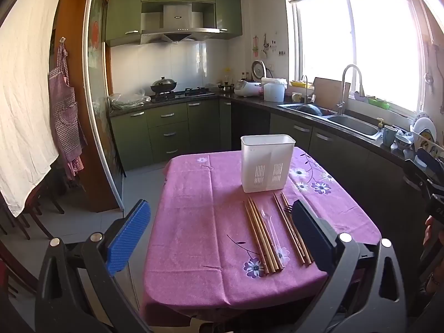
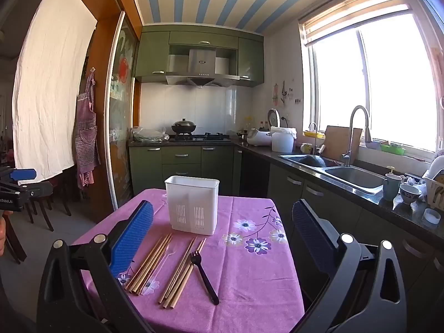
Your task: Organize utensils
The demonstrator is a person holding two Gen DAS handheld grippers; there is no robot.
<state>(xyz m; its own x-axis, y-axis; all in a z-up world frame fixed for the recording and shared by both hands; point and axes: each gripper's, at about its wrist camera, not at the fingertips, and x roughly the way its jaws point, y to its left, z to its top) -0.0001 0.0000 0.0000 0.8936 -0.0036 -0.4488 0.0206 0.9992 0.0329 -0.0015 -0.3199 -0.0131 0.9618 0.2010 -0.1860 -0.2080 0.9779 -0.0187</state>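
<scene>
Status: nothing sorted yet, as far as I can judge. My left gripper point(image 1: 222, 236) hangs above the near edge of the table with its jaws spread wide, holding nothing; my right gripper point(image 2: 222, 238) does the same, likewise spread and holding nothing.

Left to right on the pink flowered tablecloth point(image 2: 258, 277): a bundle of tan wooden chopsticks point(image 2: 149, 263), just right of it a clear plastic spoon point(image 2: 162, 260), hard to make out, then a second bundle of wooden chopsticks point(image 2: 183, 272), then a black plastic fork point(image 2: 204, 277) at the right end. All lie flat, side by side, near me.

The white slotted plastic utensil holder point(image 2: 192, 205) stands upright just beyond their far ends. I see nothing sticking out of its top; the inside is hidden.

Left to do: every utensil into the holder.
</scene>
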